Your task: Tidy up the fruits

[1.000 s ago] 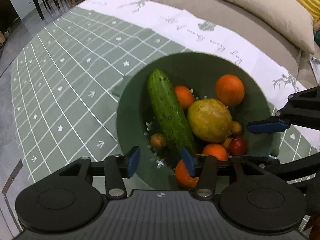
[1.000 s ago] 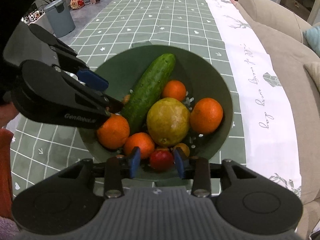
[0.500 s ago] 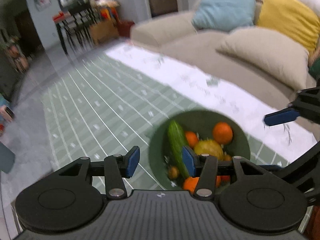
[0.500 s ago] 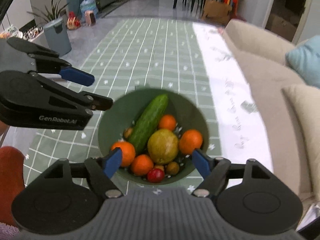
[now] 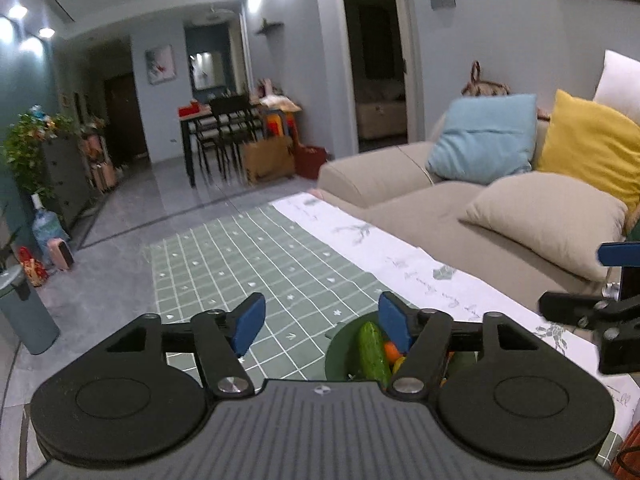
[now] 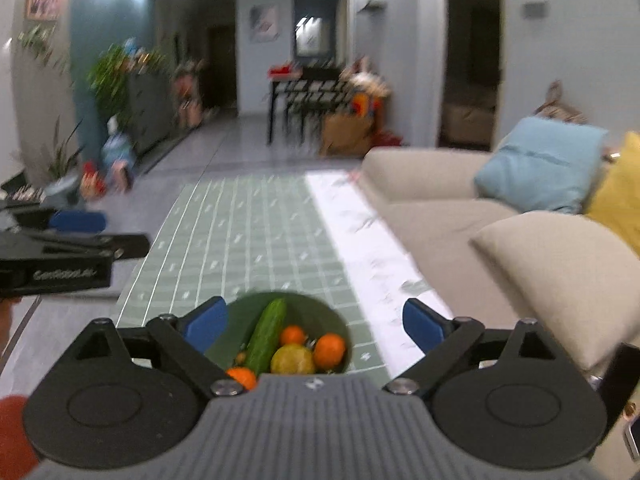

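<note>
- A beige fabric sofa [image 5: 420, 200] is running along the right side of the scene, carrying a beige cushion [image 6: 560, 268], a light blue cushion [image 5: 482, 138] and a yellow cushion [image 5: 592, 140].
- A sage green checked tablecloth with a white printed border [image 6: 256, 240] is stretching from the near edge toward the far floor, just left of the sofa.
- A dark green round bowl [image 6: 240, 320] is sitting on the near end of the cloth, low in both wrist views.
- The left gripper [image 5: 320, 324], empty, is hovering above the cloth with its blue pads spread wide; its jaws have just been opening, with nothing between them.
- The right gripper [image 6: 316, 324], likewise empty, is standing above the bowl; its jaws too have just been opening, gripping nothing.
- A long green cucumber [image 6: 266, 334] is lying aslant in the bowl's left half.
- A yellow-green round fruit [image 6: 292, 360] is resting near the bowl's middle, beside the cucumber.
- Small oranges [image 6: 330, 350] are sitting around it, right, far and near-left.
</note>
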The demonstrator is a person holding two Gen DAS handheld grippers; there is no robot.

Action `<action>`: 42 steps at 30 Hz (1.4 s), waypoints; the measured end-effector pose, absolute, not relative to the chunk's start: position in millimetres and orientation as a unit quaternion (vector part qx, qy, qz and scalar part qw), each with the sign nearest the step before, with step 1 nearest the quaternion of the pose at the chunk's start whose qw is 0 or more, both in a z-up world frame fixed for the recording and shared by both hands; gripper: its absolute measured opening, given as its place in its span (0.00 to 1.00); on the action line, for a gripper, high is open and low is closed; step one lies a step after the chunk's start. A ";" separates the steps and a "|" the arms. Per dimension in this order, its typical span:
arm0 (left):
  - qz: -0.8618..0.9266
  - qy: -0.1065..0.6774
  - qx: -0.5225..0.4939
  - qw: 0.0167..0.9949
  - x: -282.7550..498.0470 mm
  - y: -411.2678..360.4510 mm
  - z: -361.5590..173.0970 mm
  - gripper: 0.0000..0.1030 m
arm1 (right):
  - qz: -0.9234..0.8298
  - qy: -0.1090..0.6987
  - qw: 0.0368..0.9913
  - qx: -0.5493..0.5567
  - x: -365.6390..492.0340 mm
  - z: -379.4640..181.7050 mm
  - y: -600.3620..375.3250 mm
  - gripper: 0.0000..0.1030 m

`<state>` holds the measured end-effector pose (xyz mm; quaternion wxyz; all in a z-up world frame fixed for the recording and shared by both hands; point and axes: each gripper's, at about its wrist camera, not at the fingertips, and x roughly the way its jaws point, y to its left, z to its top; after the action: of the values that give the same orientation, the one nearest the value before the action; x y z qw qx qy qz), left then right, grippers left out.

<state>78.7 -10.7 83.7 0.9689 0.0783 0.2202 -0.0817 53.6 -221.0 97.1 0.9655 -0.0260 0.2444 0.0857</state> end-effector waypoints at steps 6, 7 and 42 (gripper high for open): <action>-0.046 0.184 0.110 0.976 50.3 -14.9 72.2 0.84 | 0.044 0.185 0.982 0.002 3.6 91.2 -227.2 0.95; -0.045 0.184 0.116 0.975 46.9 -17.1 69.0 0.84 | 0.041 0.179 0.983 0.002 -2.1 89.3 -226.5 0.95; -0.038 0.348 0.083 0.933 54.3 -30.9 -20.7 0.85 | 0.029 0.279 0.960 0.010 16.9 -14.2 -212.9 0.96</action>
<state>54.3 -30.9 -20.7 0.9330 0.0829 0.3482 -0.0376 16.9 -212.9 -14.2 0.9597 0.0100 0.2792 0.0291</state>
